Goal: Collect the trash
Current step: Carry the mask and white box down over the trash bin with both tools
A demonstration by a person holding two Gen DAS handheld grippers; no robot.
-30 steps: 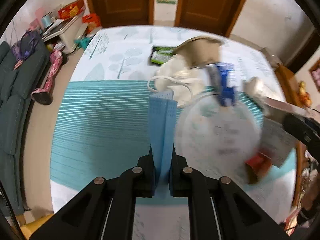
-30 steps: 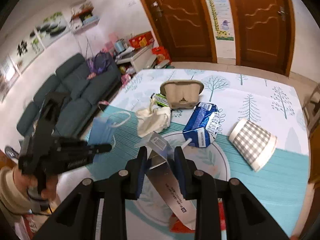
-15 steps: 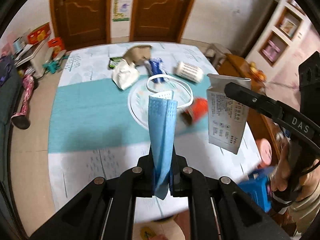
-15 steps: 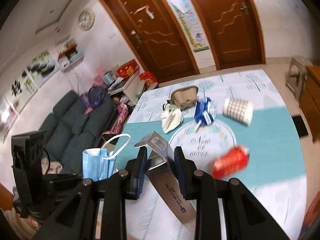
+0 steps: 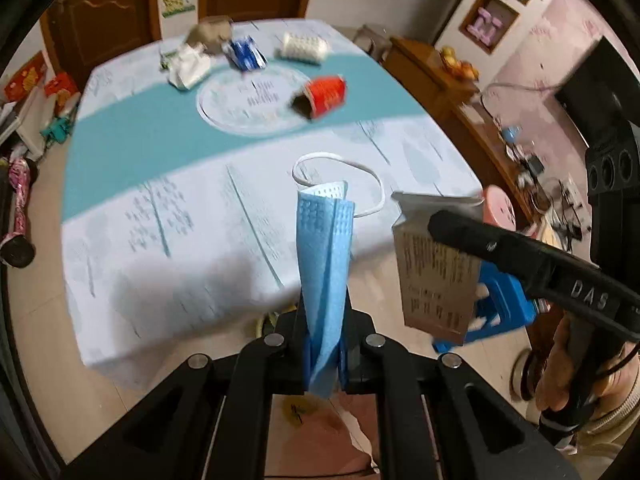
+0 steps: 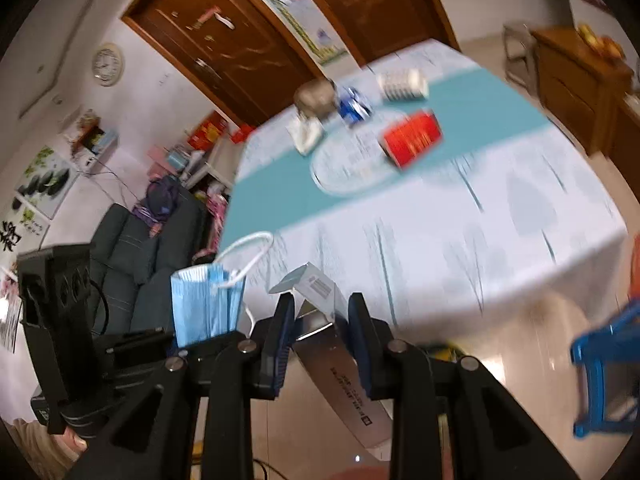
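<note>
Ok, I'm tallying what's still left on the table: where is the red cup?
The red cup lies on its side at the right rim of the round placemat, in front of the checked cup.

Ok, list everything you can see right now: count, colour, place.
blue pleated face mask: one, blue, white loops, clamped in left gripper
flattened silver carton: one, silver, clamped in right gripper
red paper cup: one, lying on tablecloth
checked white cup: one, lying at far side
crushed blue carton: one, far side
crumpled white tissue: one, far side
brown pulp tray: one, far edge
blue plastic stool: one, on floor
left hand-held gripper: shut on mask
right hand-held gripper: shut on carton
</note>
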